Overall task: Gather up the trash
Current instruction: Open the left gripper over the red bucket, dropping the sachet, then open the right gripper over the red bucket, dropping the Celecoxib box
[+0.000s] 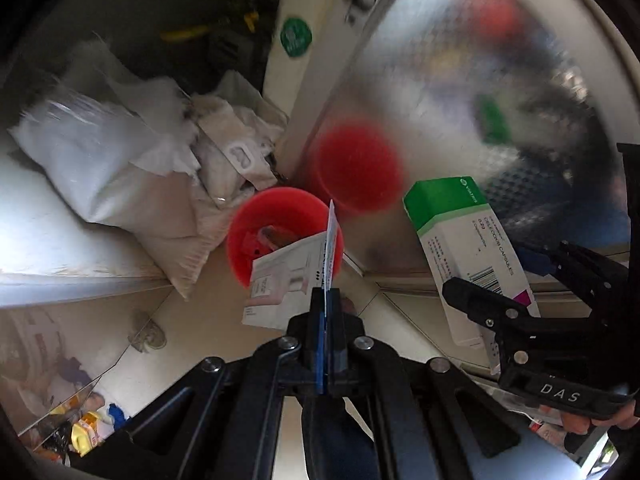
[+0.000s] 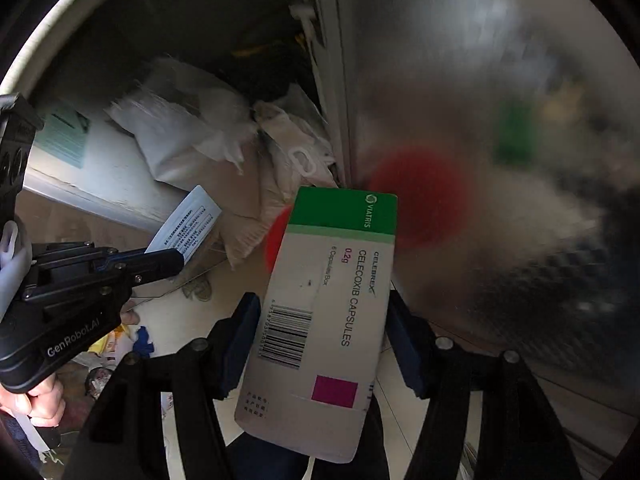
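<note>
A red bin (image 1: 276,220) stands on the floor against a shiny metal panel (image 1: 480,100) that mirrors it. In the left wrist view my left gripper (image 1: 326,300) is shut on a flat white printed carton (image 1: 276,280), held just above the bin's rim. The right wrist view shows that carton (image 2: 188,224) from the side in the left gripper (image 2: 176,258). My right gripper (image 2: 322,308) holds a green-and-white capsule box (image 2: 332,300) between its blue pads (image 2: 244,328). The box hides most of the bin (image 2: 276,240). The same box (image 1: 460,232) hangs to the right of the bin.
A heap of white bags (image 1: 120,160) lies left of the bin against a white ledge (image 1: 40,240). Loose litter (image 1: 88,432) sits on the pale floor tiles at lower left. A person's hand (image 2: 36,400) grips the left tool's handle.
</note>
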A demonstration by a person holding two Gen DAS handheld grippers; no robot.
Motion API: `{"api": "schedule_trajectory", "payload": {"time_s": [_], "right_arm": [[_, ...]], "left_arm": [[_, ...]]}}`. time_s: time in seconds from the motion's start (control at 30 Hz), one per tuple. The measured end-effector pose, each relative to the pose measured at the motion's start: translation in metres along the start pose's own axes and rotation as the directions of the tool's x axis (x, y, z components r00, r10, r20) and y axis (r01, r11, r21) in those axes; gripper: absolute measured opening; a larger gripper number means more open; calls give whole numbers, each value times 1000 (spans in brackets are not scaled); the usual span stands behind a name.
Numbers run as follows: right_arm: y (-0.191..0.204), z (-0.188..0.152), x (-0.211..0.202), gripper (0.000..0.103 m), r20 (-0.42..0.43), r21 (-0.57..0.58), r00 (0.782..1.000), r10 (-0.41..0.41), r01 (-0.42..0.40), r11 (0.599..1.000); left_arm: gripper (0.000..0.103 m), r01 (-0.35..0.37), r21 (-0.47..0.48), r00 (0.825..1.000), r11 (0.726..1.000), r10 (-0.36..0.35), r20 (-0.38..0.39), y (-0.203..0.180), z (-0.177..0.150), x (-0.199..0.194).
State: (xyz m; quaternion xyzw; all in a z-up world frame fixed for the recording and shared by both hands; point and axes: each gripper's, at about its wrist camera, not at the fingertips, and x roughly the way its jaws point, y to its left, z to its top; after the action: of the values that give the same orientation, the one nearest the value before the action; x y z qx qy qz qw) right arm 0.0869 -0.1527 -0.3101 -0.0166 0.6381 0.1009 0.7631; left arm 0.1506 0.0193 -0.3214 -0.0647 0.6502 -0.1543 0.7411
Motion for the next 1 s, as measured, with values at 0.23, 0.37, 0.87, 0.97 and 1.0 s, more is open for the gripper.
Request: {"api": "schedule_trajectory", "payload": {"time_s": [0.23,0.37,0.87,0.97,1.0], "right_arm": [[-16,-2,54,60,-40,46,999,3,-1,999],[-22,-1,73,60,-41,96,999,29,-25,995],[-37,-6,89,59,-57,216,998,31,-18,976],[-36,-6,89,59,-65,199,997,28,-14,980],[-35,-6,89,59,-67,187,997,26,-13,982]], "left_arm": [[0,0,31,999,1000,1,-38,13,3,48],[0,-1,64,998,998,5,-65,15,8,63],[45,-24,94,990,995,36,-134,19,27,92],[45,-32,101,990,994,46,-132,23,24,89],[45,-45,109,990,993,59,-129,25,23,89]]}}
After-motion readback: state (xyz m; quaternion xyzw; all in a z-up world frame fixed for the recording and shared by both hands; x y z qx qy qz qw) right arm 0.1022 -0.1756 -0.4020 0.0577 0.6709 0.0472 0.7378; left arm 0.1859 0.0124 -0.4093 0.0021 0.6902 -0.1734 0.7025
